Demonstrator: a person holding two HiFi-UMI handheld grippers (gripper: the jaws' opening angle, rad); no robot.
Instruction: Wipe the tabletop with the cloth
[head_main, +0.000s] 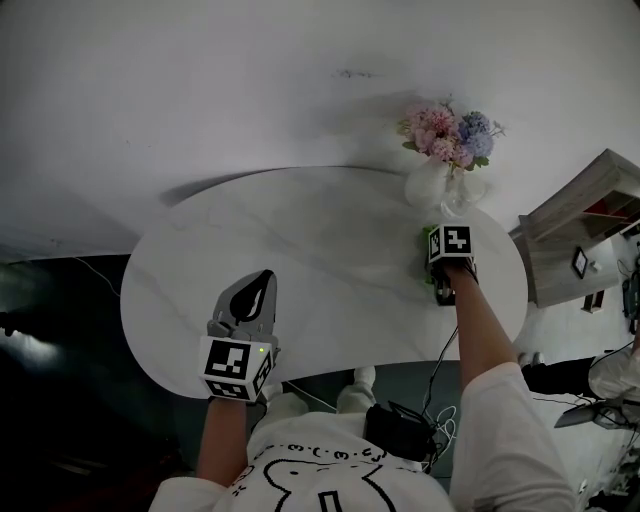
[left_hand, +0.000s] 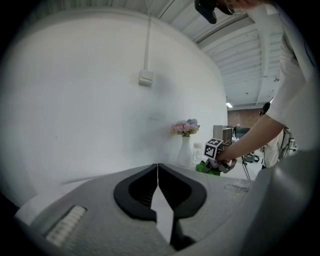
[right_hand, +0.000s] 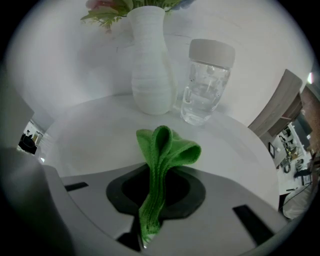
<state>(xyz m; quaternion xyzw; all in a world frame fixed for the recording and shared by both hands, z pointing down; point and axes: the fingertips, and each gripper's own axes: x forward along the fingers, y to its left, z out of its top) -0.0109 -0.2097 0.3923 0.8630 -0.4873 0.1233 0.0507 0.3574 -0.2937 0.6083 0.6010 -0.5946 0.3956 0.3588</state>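
Left gripper (head_main: 255, 292) sits clenched and empty over the near-left of the surface (head_main: 330, 230). Over on the right, the right gripper (right_hand: 152, 175) is clamped on the green cloth (right_hand: 169, 147), its fold standing upright, with the vase (right_hand: 150, 60) and glass jar (right_hand: 206, 82) just ahead. Bare surface lies to its left, so the sweep likely runs that way.

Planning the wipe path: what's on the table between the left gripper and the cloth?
Nothing. In the head view, the table between the left gripper and the cloth is bare.
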